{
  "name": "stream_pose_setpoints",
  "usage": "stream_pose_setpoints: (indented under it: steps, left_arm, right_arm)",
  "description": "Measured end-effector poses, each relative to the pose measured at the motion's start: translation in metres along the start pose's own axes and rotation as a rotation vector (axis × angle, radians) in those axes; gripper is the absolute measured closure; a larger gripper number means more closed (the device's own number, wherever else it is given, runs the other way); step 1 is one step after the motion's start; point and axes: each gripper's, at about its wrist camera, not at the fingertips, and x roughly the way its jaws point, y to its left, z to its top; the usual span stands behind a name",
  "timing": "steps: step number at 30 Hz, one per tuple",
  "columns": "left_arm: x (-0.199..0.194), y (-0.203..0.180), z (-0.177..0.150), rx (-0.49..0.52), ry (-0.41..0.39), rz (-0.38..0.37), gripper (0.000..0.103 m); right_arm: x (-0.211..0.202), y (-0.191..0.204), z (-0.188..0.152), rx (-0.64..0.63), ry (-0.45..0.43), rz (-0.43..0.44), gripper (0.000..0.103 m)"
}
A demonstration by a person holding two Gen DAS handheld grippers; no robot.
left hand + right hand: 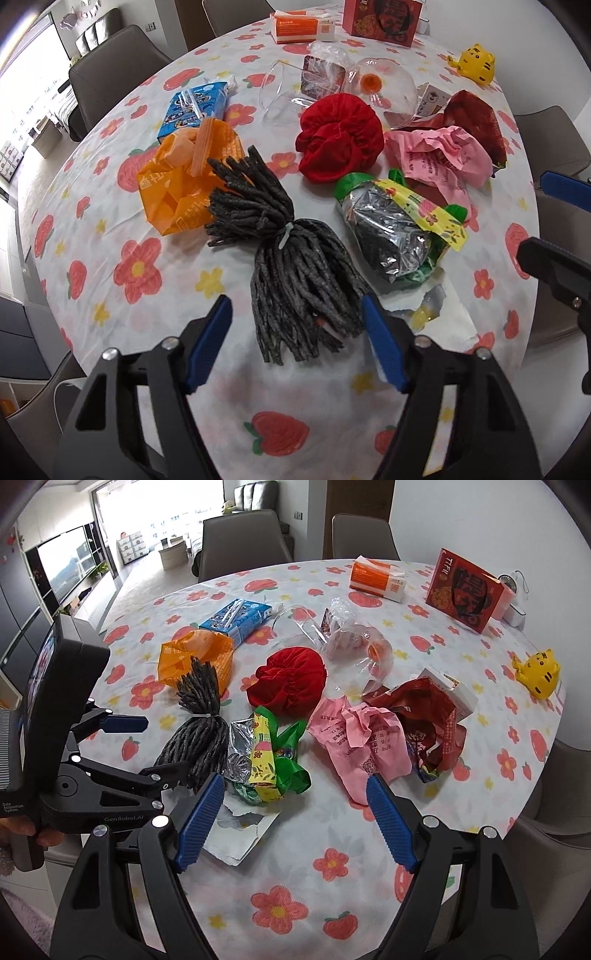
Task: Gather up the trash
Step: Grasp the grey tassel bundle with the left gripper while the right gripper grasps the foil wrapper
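Note:
Trash lies on a floral table. A grey mop head [291,258] [199,734] lies just ahead of my open, empty left gripper [297,317], its strands between the fingertips. Around it are an orange bag [177,184] [192,657], a red cloth bundle [340,138] [288,679], a foil and green wrapper [399,229] [266,760], crumpled pink paper [439,158] [354,738] and a dark red bag [476,118] [424,716]. My right gripper [295,794] is open and empty, above the table between wrapper and pink paper. It also shows in the left wrist view [561,221].
A blue carton [195,107] [236,620], clear plastic cups [384,88] [354,642], torn white paper [240,830], a tissue box [376,578], a red gift box [465,590] and a yellow tiger toy [474,62] [539,672] are on the table. Chairs stand around it.

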Motion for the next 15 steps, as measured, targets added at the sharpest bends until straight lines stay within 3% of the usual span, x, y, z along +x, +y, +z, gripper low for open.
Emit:
stream_pose_setpoints:
  steps: [8, 10, 15]
  left_arm:
    - [0.022, 0.002, -0.001, -0.003, 0.052, -0.004, 0.073]
    - [0.025, 0.005, -0.001, -0.012, 0.062, -0.015, 0.088]
    - [0.023, 0.014, 0.000, -0.027, 0.054, -0.045, 0.093]
  right_arm:
    - [0.019, 0.001, 0.002, -0.031, 0.021, 0.023, 0.026]
    - [0.026, 0.003, 0.003, -0.040, 0.030, 0.026, 0.026]
    - [0.045, 0.008, 0.003, -0.064, 0.058, 0.021, 0.026]
